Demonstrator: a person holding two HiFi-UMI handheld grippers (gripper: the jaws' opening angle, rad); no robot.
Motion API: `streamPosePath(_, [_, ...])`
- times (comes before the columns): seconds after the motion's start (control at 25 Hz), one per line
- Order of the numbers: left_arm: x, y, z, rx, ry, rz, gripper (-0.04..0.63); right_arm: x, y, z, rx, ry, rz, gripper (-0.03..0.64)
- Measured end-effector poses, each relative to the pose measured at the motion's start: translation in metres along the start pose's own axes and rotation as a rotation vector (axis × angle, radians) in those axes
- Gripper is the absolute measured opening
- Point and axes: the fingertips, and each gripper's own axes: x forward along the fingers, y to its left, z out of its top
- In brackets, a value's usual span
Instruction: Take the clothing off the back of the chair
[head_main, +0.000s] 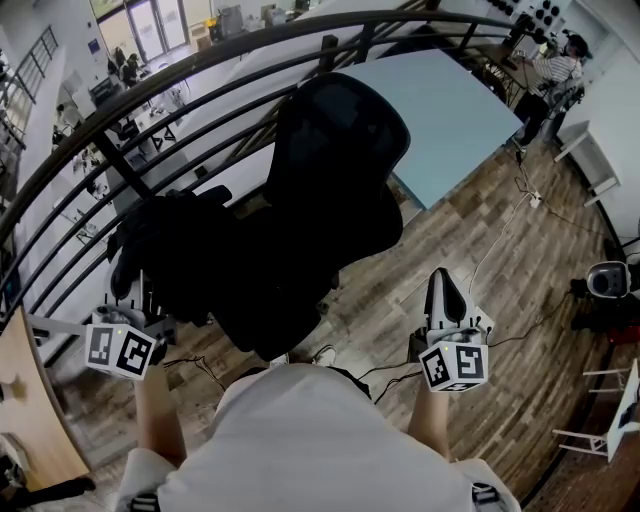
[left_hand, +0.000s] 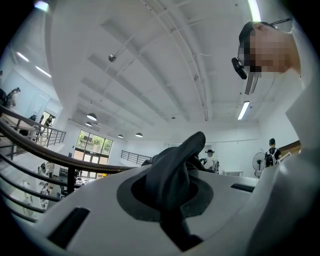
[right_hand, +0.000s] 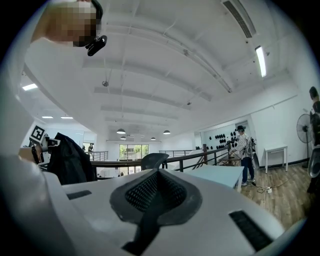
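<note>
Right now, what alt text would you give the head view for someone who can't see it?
The left gripper is shut on a dark garment, holding it bunched beside the black office chair. The right gripper is shut and empty, right of the chair over the wood floor. A curved railing runs behind.

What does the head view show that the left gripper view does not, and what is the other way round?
Only the head view: the black chair, the light blue table and the right gripper, jaws together. Only the left gripper view: the ceiling and its lamps. Both: the dark clothing, pinched in the left gripper, and the curved railing.
</note>
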Motion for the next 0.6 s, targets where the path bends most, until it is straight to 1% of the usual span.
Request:
streamPosePath(0.32, [-0.0008,0.0002,0.0006,-0.004,-0.011,-0.004,0.046,-0.0033,0.0,0.0027,-0.005,-0.013,-0.007,0.018])
streamPosePath(0.6, [-0.0019,-0.0007,-0.0036,-0.008,-0.004,-0.007,0.046,-0.0077,0.0,0.0018,-0.006,-0.009,-0.014,0.018])
